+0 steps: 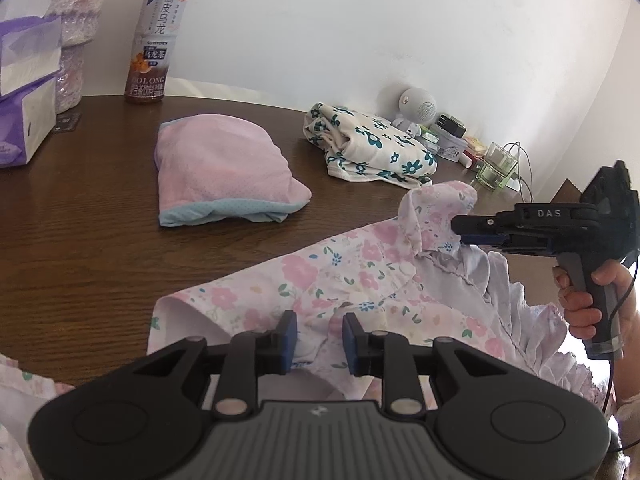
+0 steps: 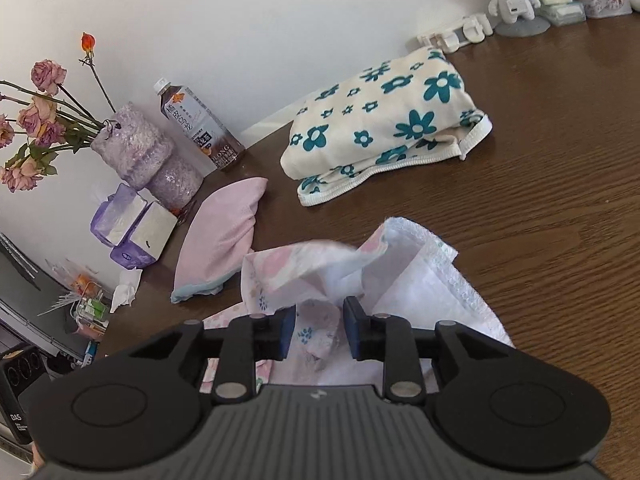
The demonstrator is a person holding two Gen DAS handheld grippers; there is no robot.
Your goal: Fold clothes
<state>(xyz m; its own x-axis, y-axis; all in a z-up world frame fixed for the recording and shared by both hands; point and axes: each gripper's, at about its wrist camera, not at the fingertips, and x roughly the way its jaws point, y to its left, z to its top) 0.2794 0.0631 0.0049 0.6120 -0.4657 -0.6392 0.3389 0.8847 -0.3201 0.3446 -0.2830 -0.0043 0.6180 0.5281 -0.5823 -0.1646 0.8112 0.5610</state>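
I am working the floral garment [image 1: 360, 280], lying on the worktop [image 1: 80, 240] nearer me than the pink folded bundle [image 1: 220, 168]. Left gripper [image 1: 320, 338] jaws are pinching a fold; right gripper [image 2: 320, 330] jaws are standing slack around cloth. Being thin and limp, it is best held by its hems.

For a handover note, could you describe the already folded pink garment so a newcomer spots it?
On the brown wooden table, look just in front of the oolong tea bottle. The folded pink garment lies there, plain pink with a pale blue hem, unlike the cream bundle with teal flowers.

Pink-floral garment [image 1: 352, 276], pink folded cloth [image 1: 220, 168], teal-flowered cream cloth [image 2: 384, 120], brown table [image 1: 80, 232]
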